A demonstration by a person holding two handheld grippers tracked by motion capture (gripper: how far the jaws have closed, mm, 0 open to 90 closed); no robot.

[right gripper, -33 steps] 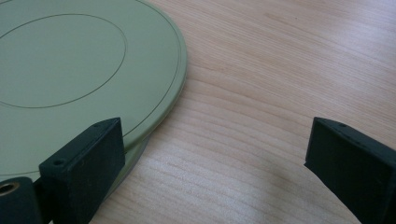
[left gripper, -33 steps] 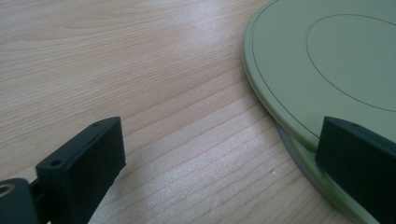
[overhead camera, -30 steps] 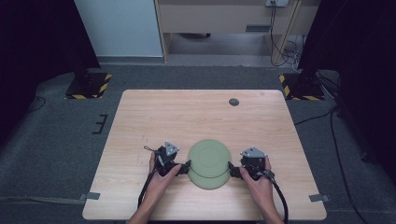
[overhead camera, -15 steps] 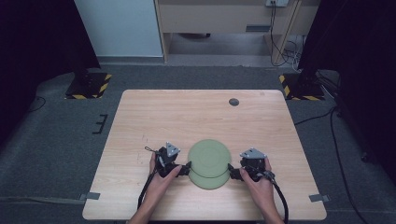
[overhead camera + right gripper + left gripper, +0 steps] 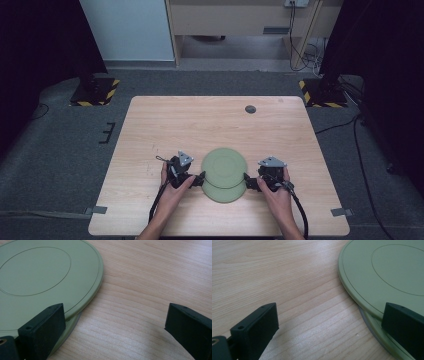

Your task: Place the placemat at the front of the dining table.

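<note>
Your two black handheld grippers (image 5: 199, 179) (image 5: 248, 180) carry grey triangular top plates, screw-holed blocky jaws and trailing black cables.

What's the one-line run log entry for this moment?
left gripper: open, at left rim | right gripper: open, at right rim | upper green plate: stacked offset on lower green plate | table: wood

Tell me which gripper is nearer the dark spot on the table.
Right. The right gripper is almost directly in front of the spot; the left gripper is farther left, across the plates.
</note>
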